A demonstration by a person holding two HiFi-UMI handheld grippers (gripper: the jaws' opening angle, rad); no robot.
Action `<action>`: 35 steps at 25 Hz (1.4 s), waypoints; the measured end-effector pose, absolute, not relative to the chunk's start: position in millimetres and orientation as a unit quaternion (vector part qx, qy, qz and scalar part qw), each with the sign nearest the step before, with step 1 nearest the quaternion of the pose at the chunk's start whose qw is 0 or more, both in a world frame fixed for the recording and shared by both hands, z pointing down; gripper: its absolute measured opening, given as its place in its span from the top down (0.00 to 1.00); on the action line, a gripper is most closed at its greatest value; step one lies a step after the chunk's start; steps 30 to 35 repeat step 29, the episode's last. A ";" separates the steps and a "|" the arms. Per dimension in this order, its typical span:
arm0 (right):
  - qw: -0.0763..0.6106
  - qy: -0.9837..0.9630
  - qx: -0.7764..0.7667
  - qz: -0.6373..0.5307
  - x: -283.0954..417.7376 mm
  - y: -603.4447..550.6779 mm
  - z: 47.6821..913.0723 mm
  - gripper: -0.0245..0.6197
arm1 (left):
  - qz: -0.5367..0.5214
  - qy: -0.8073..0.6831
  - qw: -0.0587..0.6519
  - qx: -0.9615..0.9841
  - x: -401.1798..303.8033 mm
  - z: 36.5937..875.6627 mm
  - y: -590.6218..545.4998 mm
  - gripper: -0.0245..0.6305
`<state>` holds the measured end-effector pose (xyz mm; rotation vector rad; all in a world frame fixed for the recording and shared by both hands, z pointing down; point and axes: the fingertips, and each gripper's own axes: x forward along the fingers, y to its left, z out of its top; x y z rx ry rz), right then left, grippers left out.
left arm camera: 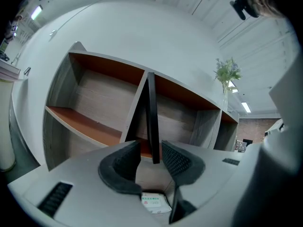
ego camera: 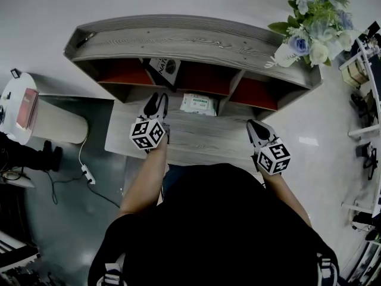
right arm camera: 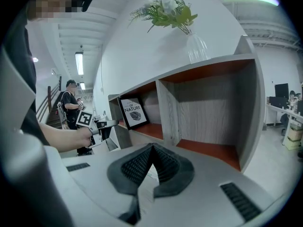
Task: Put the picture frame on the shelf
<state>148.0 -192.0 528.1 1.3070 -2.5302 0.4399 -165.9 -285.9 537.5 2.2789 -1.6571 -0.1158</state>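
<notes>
The left gripper (left arm camera: 150, 151) was held level before the shelf (ego camera: 178, 40), with its jaws spread wide and nothing pressed between the pads. The picture frame (ego camera: 162, 69) was seen standing upright in what appeared to be the middle compartment, close by the left divider. It was lined up edge-on with the open jaws but was not touched by them.

A packet of wipes (ego camera: 198, 103) was left on the desk below. Further right, the right gripper (right arm camera: 152, 149) was kept idle over the desk, its jaws closed together and empty. A vase of flowers (ego camera: 309, 28) was set on the shelf's top at the far right.

The placing step was judged to be all but done, the frame being let go. A straight withdrawal of the left gripper was called for next, so that the frame would not be brushed or tipped.
</notes>
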 end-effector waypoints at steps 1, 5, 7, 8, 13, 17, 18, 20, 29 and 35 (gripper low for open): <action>0.130 -0.871 0.449 0.151 147.9 -192.0 528.1 0.94 | -0.043 -0.580 0.160 0.797 -168.0 536.0 -282.7 0.75; 0.135 -0.873 0.443 0.151 144.4 -192.5 529.8 0.94 | -0.046 -0.577 0.149 0.802 -170.0 525.9 -273.2 0.75; 0.135 -0.875 0.440 0.149 140.6 -193.1 528.6 0.94 | -0.049 -0.570 0.145 0.807 -167.4 521.1 -267.9 0.75; 0.134 -0.876 0.439 0.148 139.1 -193.6 527.6 0.94 | -0.051 -0.566 0.144 0.810 -165.4 519.6 -265.2 0.75; 0.133 -0.878 0.435 0.147 135.8 -195.8 526.4 0.94 | -0.047 -0.552 0.147 0.819 -157.6 522.4 -253.4 0.75; 0.131 -0.880 0.432 0.149 132.3 -195.1 527.4 0.94 | -0.038 -0.543 0.147 0.826 -154.1 525.6 -243.7 0.75; 0.131 -0.880 0.432 0.150 132.0 -194.8 527.7 0.94 | -0.036 -0.540 0.148 0.827 -152.8 526.0 -241.3 0.75; 0.131 -0.880 0.431 0.151 132.1 -194.5 527.7 0.94 | -0.032 -0.537 0.147 0.830 -150.9 525.8 -236.6 0.75; 0.130 -0.880 0.432 0.148 132.0 -198.6 525.4 0.94 | -0.036 -0.523 0.137 0.840 -143.2 510.1 -219.2 0.75; 0.130 -0.880 0.432 0.148 132.0 -198.6 525.4 0.94 | -0.036 -0.523 0.137 0.840 -143.2 510.1 -219.2 0.75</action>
